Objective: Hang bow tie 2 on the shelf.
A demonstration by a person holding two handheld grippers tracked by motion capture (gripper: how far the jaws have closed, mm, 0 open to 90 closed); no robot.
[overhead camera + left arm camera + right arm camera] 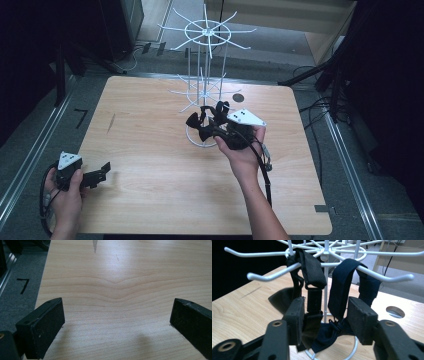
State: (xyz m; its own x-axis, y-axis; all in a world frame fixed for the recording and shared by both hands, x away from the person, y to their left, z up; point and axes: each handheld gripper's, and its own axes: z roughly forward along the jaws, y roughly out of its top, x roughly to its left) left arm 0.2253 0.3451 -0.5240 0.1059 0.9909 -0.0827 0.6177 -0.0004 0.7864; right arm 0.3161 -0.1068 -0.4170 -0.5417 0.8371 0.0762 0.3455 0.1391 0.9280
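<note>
The navy bow tie (342,302) hangs by its strap over an arm of the white wire display rack (325,272), its bow drooping low near the rack's ring base, just beside a black bow tie (310,277) that hangs on the neighbouring arm. I judge it light, limp and soft: the band will fold and slide rather than hold a shape, and the fabric gives nothing firm to push against. The best hold, I think, is on the flat of the strap just below the arm, or on the knot where the cloth is thickest; pinching the loose wings would only let it swing. My right gripper (325,320) sits close under the arms with its jaws part open, the navy strap and the black tie's clasp between them, and I cannot see the pads pressing on either. The thin wire rack may well tip or turn if I tug sideways. My left gripper (116,322) rests well apart at the near left of the worktop (150,165), jaws wide, nothing between them.
</note>
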